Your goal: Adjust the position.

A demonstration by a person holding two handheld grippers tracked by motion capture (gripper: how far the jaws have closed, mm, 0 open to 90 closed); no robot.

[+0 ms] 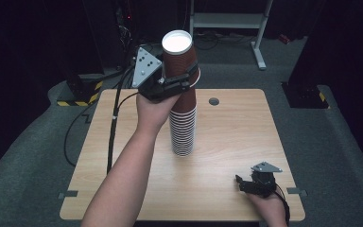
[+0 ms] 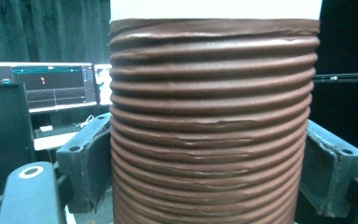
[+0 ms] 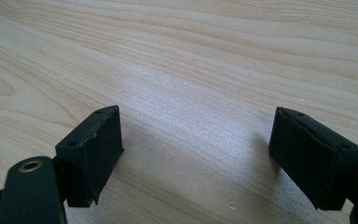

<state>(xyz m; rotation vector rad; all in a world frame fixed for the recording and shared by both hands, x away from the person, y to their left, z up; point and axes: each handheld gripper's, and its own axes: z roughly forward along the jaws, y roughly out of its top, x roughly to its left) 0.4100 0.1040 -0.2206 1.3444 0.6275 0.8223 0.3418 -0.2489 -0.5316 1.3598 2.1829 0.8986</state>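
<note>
One brown cup (image 1: 179, 56) in left gripper (image 1: 182, 81), over one stack (image 1: 183, 132)

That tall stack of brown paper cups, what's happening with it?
A person holds a gripper in each hand at a wooden table. The left gripper is clamped around the top paper cup of the stack of brown paper cups, which stands upright mid-table. The right gripper rests open near the table's front right corner, holding nothing.
</note>
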